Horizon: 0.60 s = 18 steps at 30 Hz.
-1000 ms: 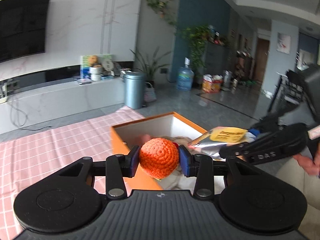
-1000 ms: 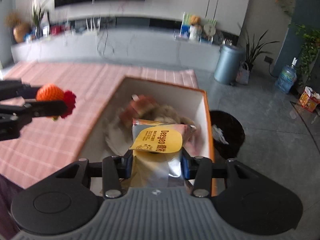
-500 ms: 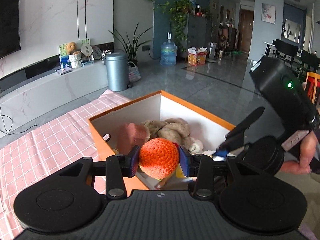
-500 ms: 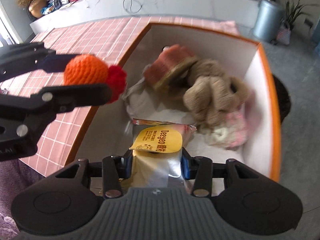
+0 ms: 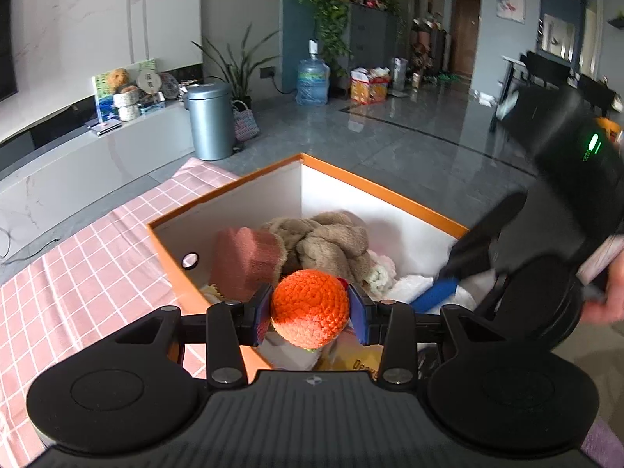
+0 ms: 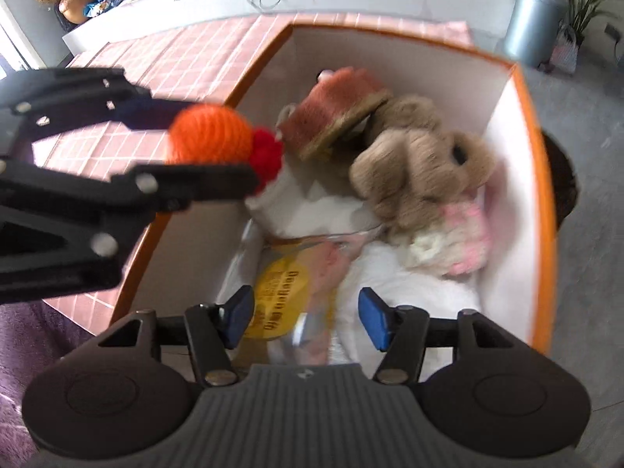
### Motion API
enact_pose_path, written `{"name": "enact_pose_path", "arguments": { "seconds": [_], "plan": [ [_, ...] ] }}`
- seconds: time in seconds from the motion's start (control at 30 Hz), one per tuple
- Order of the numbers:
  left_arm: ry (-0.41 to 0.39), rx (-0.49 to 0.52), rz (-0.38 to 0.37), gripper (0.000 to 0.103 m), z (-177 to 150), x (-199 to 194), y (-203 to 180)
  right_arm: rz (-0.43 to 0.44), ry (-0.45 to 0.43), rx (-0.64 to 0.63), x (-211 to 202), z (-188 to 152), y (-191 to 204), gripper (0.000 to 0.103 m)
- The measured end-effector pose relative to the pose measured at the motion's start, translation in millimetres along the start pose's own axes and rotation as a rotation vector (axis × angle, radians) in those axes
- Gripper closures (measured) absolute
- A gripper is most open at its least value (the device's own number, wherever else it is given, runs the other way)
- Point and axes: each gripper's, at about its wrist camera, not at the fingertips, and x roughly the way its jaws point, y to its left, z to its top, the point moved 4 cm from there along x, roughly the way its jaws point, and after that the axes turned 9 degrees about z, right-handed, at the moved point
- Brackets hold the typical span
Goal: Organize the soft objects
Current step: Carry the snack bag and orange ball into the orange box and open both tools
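My left gripper [image 5: 311, 314] is shut on an orange crocheted ball [image 5: 310, 308] with a red tuft, held over the near corner of the orange box [image 5: 378, 191]. The ball also shows in the right wrist view [image 6: 210, 134]. My right gripper [image 6: 306, 318] is open inside the box [image 6: 540, 179], just above a silver snack packet with a yellow label [image 6: 282, 296] that lies loose on white padding. The box also holds a tan plush [image 6: 421, 171], a reddish-brown plush [image 6: 335, 105] and a pink-and-white plush [image 6: 460, 249].
The box stands at the edge of a table with a pink checked cloth [image 5: 70, 273]. A grey bin [image 5: 210, 119] and a water jug [image 5: 312, 82] stand on the floor beyond. A dark round bin [image 6: 561, 179] sits beside the box.
My right gripper lowered into the box, opened and let go of the snack packet. My left gripper carried the orange ball closer over the box.
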Motion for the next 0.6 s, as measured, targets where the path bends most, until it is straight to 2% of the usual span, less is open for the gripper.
{"name": "enact_pose_path", "arguments": {
  "seconds": [0.17, 0.27, 0.4, 0.6],
  "plan": [
    [0.035, 0.08, -0.041, 0.057, 0, 6, -14, -0.165, -0.058, -0.127, -27, -7, -6, 0.044],
    [0.067, 0.134, -0.081, 0.057, 1, 15, -27, -0.157, -0.077, -0.134, -37, -13, -13, 0.044],
    [0.117, 0.203, -0.105, 0.057, -1, 30, -49, -0.203, -0.07, -0.164, -40, -18, -23, 0.046],
    [0.177, 0.238, -0.127, 0.056, -7, 50, -63, -0.182, -0.108, -0.139, -45, -25, -40, 0.044]
  ]
}}
